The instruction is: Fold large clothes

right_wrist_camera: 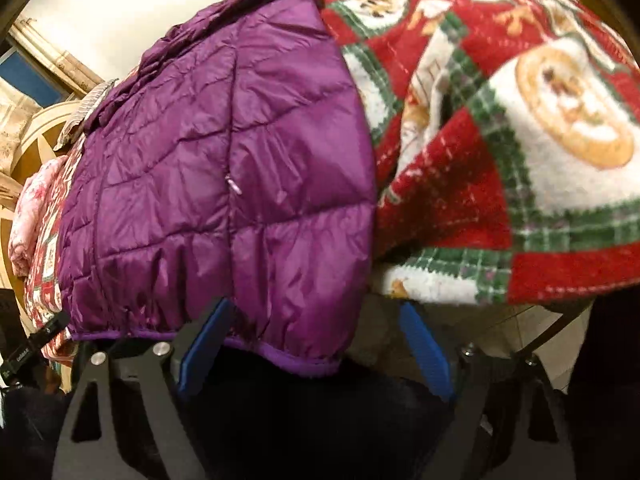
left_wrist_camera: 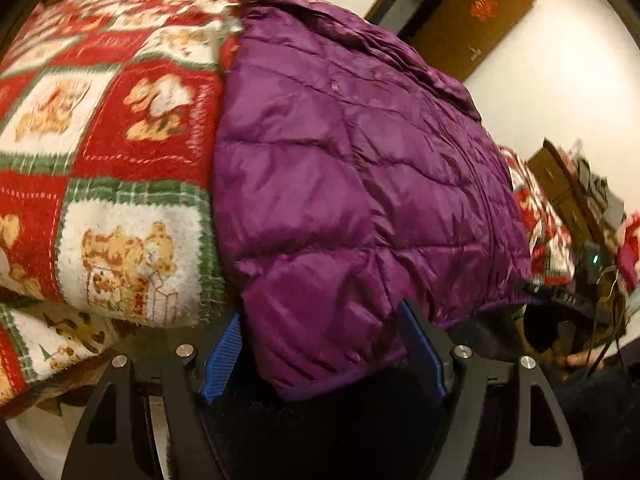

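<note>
purple jacket (left_wrist_camera: 352, 184) | lies lengthwise on blanket (left_wrist_camera: 100, 120) | hem nearest both cameras

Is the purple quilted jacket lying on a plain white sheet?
No, the purple quilted jacket lies on a red, green and white Christmas blanket with teddy bear pictures.

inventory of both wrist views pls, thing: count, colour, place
jacket: 1, purple quilted, spread on the blanket, hem hanging over the near edge
blanket: 1, red, green and white bear print, under the jacket
door: 1, brown, on the far wall
pink cloth: 1, far side of the jacket in the right view
left tool: 1, black with blue pads, open around a hem corner
right tool: 1, same, open at the other corner
</note>
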### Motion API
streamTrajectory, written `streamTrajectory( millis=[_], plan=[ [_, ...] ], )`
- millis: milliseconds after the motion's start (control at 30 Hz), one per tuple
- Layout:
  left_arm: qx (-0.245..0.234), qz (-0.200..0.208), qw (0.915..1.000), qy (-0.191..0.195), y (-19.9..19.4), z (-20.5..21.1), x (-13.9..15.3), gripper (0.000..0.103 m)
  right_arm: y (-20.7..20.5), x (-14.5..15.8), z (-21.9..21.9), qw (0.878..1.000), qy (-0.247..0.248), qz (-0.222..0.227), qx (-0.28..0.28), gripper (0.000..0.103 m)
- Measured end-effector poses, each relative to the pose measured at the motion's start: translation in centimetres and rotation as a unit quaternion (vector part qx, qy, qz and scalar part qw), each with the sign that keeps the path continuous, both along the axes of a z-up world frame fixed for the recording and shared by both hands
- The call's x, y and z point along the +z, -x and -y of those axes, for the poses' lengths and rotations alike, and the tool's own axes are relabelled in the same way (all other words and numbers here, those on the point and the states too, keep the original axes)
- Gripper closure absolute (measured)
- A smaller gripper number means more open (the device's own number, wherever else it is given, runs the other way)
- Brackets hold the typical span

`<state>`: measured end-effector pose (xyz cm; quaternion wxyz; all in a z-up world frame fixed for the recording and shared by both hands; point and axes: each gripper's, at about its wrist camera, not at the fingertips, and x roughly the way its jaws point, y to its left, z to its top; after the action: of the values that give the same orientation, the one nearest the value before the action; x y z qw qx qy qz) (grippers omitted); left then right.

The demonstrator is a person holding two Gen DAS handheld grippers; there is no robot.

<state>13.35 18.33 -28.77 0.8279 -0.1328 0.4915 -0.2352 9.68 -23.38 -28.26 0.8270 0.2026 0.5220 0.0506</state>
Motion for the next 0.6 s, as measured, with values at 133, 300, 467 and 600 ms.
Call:
streamTrajectory(
  millis=[133,300,467,600],
  plan=[
    [0.003,0.013,0.9996,0.024,0.3,-0.4,0.5,0.039,-0.2,-0.9,0.2,0.999,-0.037,-0.001,0.01,0.049],
    [0.01,0.021,0.9994,0.025,0.4,-0.5,0.7,0.086,0.5,-0.3,-0.6,0.998,-0.042,0.019,0.047,0.09],
    [-0.006,0.074,0.9967,0.034,1.2,-0.6,3.2,0.097,1.1,2.6,-0.3,0.992,-0.076,0.075,0.072,0.091],
    [-0.004,0.104,0.9923,0.067,1.2,-0.7,5.3,0.099,1.6,5.3,0.0,0.982,-0.107,0.132,0.078,0.092]
  ],
)
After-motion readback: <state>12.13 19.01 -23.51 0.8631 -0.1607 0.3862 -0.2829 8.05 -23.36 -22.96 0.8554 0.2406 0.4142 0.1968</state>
